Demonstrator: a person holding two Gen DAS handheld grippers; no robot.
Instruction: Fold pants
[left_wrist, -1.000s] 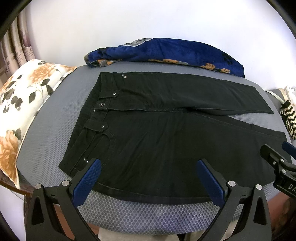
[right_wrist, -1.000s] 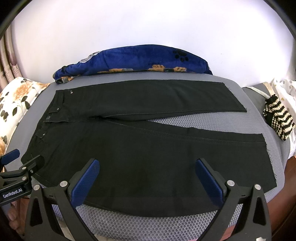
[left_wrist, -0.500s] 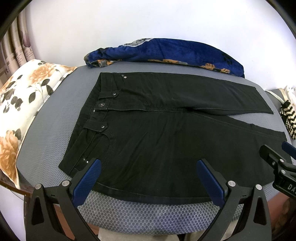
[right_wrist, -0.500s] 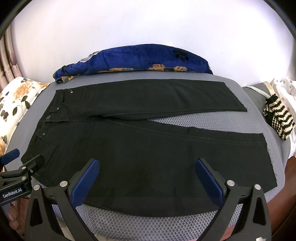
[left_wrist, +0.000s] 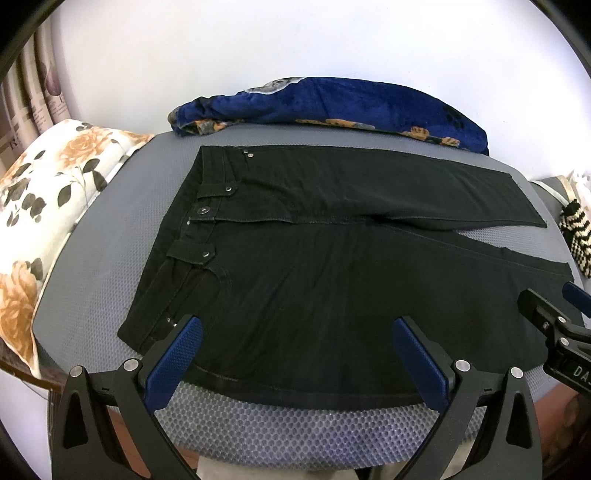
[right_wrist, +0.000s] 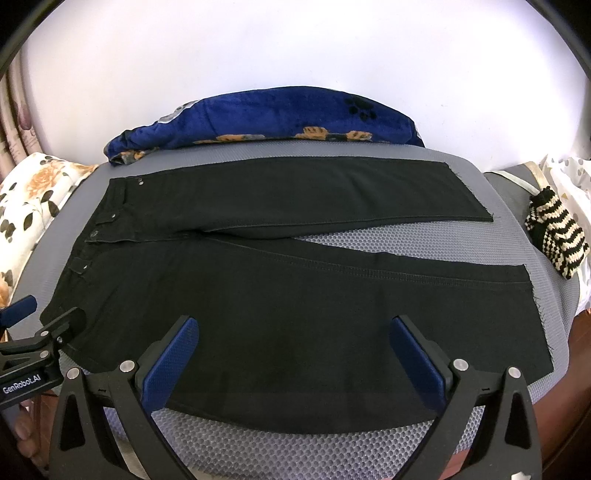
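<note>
Black pants (left_wrist: 332, 266) lie flat on a grey mesh surface (left_wrist: 288, 432), waistband to the left, both legs spread to the right with a gap between them. They also show in the right wrist view (right_wrist: 303, 317). My left gripper (left_wrist: 295, 343) is open and empty, hovering over the near edge by the waist and hip. My right gripper (right_wrist: 293, 343) is open and empty over the near leg. The right gripper shows at the right edge of the left wrist view (left_wrist: 554, 328); the left gripper shows at the left edge of the right wrist view (right_wrist: 33, 336).
A folded blue blanket (left_wrist: 332, 107) lies along the far edge by the white wall. A floral pillow (left_wrist: 44, 206) sits at the left. A black-and-cream striped knit item (right_wrist: 557, 236) lies at the right end, beyond the leg hems.
</note>
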